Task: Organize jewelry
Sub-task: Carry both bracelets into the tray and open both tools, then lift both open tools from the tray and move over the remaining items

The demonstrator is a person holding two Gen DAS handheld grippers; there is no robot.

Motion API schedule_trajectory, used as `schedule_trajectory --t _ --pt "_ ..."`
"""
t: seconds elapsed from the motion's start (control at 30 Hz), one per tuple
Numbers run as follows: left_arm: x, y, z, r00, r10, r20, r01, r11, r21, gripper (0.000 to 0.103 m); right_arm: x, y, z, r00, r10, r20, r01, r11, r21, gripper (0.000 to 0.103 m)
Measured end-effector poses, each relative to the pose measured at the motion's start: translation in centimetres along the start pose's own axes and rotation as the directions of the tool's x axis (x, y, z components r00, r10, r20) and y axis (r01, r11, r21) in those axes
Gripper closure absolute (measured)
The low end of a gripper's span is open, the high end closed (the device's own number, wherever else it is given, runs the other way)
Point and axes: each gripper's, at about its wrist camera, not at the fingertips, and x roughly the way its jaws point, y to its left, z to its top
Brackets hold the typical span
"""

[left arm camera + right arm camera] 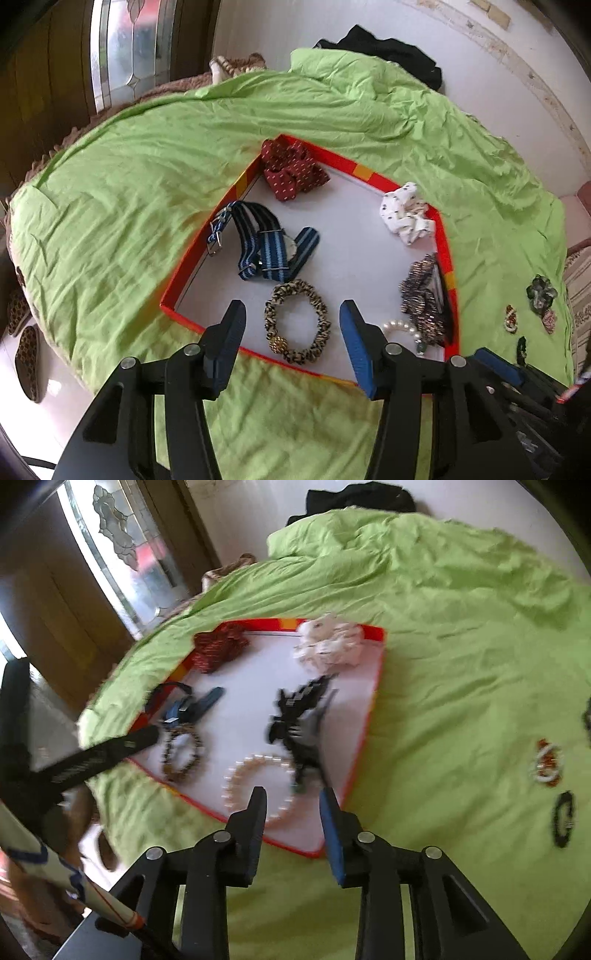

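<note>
A shallow red-rimmed box (186, 258) with a white floor lies on a green sheet. In it are a leopard scrunchie (297, 320), a blue striped watch (266, 243), a maroon scrunchie (291, 171), a white scrunchie (404, 214), a dark beaded clip (421, 295) and a pearl bracelet (400, 326). My left gripper (293, 314) is open and empty, just above the leopard scrunchie. In the blurred right wrist view my right gripper (293, 799) is open and empty over the pearl bracelet (255, 775) at the box's near edge (288, 845).
Loose pieces lie on the sheet right of the box: a red-and-white bracelet (546, 762), a black band (563, 818) and a dark flower scrunchie (541, 291). Black clothing (388, 48) lies at the far end. A door with patterned glass (129, 44) stands at the left.
</note>
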Motion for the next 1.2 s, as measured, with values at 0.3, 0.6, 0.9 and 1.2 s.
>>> schedule_trajectory --t 0.3,0.6,0.9,1.2 --pt "-2.6 -1.1 -1.7 0.999 0.018 0.047 -0.019 1.000 0.011 0.051 3.2 -1.2 -1.0 0.993 -0.044 -0.110 0.050 0.997 0.055 0.090" --pt "-3.0 -2.0 -2.0 0.998 0.028 0.057 -0.031 0.999 0.041 0.051 1.9 0.5 -2.2 0.993 -0.027 -0.115 0.033 0.998 0.054 0.089" --pt "-4.5 -5.5 -3.2 0.993 0.049 0.111 -0.065 0.987 0.148 0.050 -2.9 -2.5 -3.6 0.998 -0.050 0.045 0.045 0.994 0.104 0.045" --pt "-8.6 -11.0 -4.0 0.941 0.062 0.334 -0.136 0.969 0.204 0.016 -8.8 -10.3 -8.0 0.957 -0.259 0.129 0.242 0.961 0.135 0.038"
